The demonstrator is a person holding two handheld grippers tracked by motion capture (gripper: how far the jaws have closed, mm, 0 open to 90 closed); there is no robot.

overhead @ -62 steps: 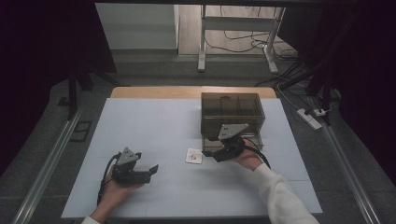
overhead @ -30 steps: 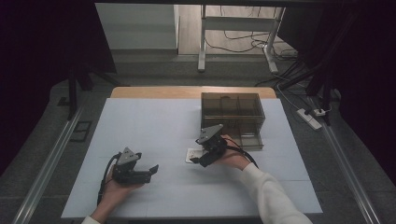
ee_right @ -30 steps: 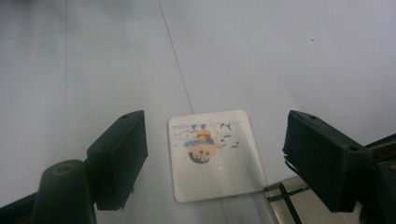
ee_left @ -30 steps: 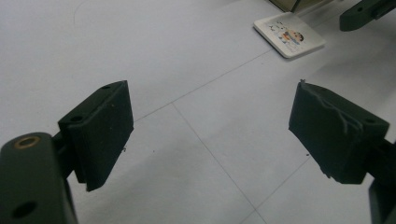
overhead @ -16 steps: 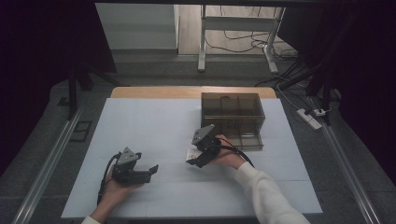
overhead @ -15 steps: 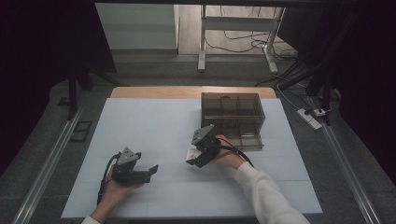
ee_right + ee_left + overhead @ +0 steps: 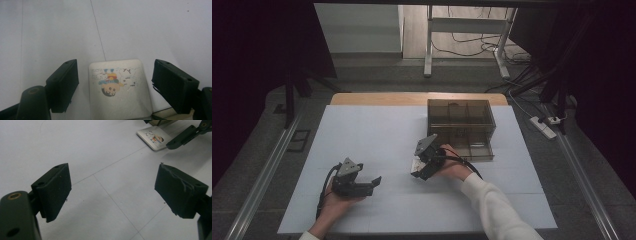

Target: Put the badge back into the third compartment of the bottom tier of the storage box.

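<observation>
Since the earlier frames the right gripper (image 7: pixel 417 172) has moved left from the box (image 7: pixel 461 128) and tilted down over the card (image 7: pixel 120 88). The card lies flat on the table (image 7: pixel 377 130), between the wide jaws and touching neither. The left gripper (image 7: pixel 112 192), jaws also wide, rests well apart. Risk: the card is thin and flat, so closing jaws may ride over it or push it sideways rather than grip its edges.
</observation>
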